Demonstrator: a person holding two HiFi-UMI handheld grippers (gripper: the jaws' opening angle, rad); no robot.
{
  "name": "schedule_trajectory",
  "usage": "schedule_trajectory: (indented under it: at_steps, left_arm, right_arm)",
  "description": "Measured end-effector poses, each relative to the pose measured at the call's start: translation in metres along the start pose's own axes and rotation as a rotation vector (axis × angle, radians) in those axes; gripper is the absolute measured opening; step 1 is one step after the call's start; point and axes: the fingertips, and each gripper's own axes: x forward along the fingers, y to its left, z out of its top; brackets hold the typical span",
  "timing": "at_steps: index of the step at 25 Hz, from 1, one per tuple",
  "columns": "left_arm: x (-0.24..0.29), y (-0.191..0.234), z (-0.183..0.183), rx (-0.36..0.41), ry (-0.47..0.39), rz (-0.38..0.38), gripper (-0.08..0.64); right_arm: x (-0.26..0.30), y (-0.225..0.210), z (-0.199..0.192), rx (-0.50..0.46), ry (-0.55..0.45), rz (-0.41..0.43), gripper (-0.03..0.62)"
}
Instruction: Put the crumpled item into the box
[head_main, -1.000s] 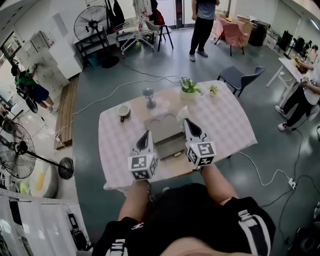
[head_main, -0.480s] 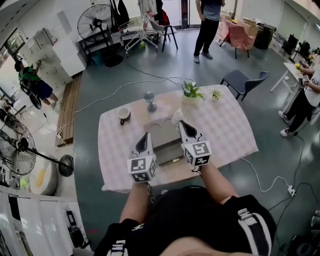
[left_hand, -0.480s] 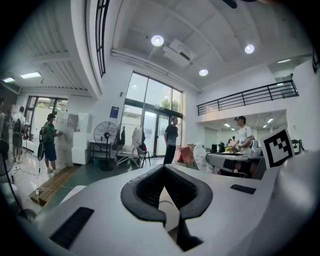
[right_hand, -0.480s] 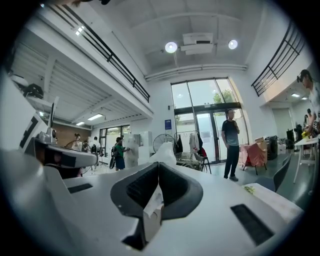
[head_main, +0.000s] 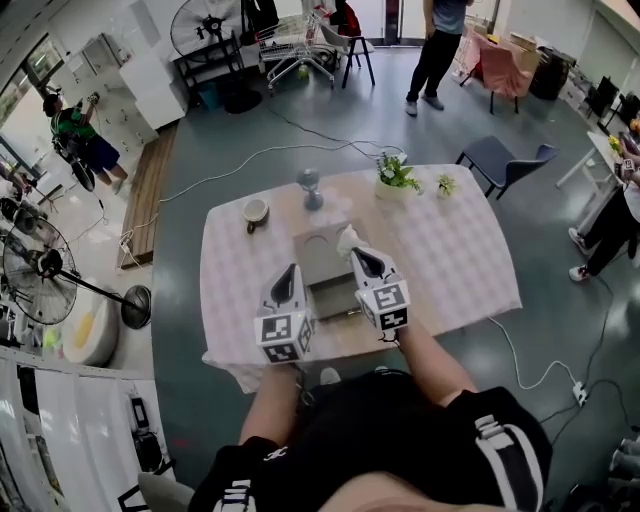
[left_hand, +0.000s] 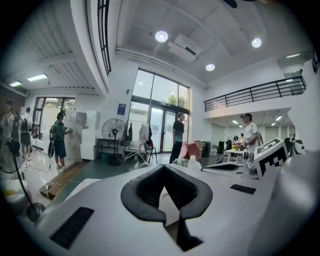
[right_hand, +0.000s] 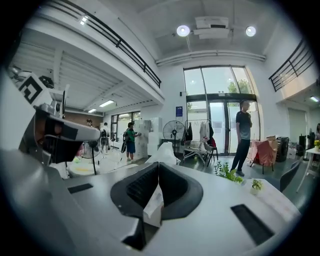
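Observation:
An open brown cardboard box (head_main: 318, 256) sits in the middle of the checked table (head_main: 450, 260). My right gripper (head_main: 352, 252) hovers over the box's right side, shut on a crumpled white paper item (head_main: 346, 238) that sticks out past its tips. In the right gripper view the crumpled white item (right_hand: 161, 153) is pinched between the dark pads (right_hand: 175, 187) of that gripper (right_hand: 157, 166). My left gripper (head_main: 290, 270) is held at the box's left edge. In its own view the left gripper (left_hand: 163, 168) has its tips together with nothing between them.
At the table's far edge stand a cup (head_main: 256, 211), a grey goblet (head_main: 311, 184), a potted plant (head_main: 397, 175) and a smaller plant (head_main: 445, 184). A dark chair (head_main: 500, 162) is beyond the right corner. Fans (head_main: 30, 280) and cables lie on the floor; a person (head_main: 440, 45) stands far off.
My right gripper has shifted left with the crumpled white item, from beside the box to over its right side. The left gripper has stayed by the box's left edge.

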Motion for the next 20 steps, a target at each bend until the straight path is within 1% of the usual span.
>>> schedule_trajectory:
  at_steps: [3,7,12,20]
  left_arm:
    - [-0.002,0.0,-0.003,-0.001,0.006,0.013,0.002]
    - [-0.006,0.001,-0.005,-0.004,0.013,0.033,0.002]
    - [-0.015,0.007,-0.009,-0.007,0.023,0.062,0.002]
    - [-0.026,0.018,-0.019,-0.01,0.045,0.096,0.002]
  right_arm:
    - [0.004,0.005,-0.019,-0.018,0.05,0.024,0.006]
    - [0.009,0.007,-0.038,-0.024,0.097,0.031,0.006]
    - [0.014,0.014,-0.074,-0.015,0.188,0.058,0.006]
    - [0.022,0.026,-0.121,0.015,0.306,0.088,0.006]
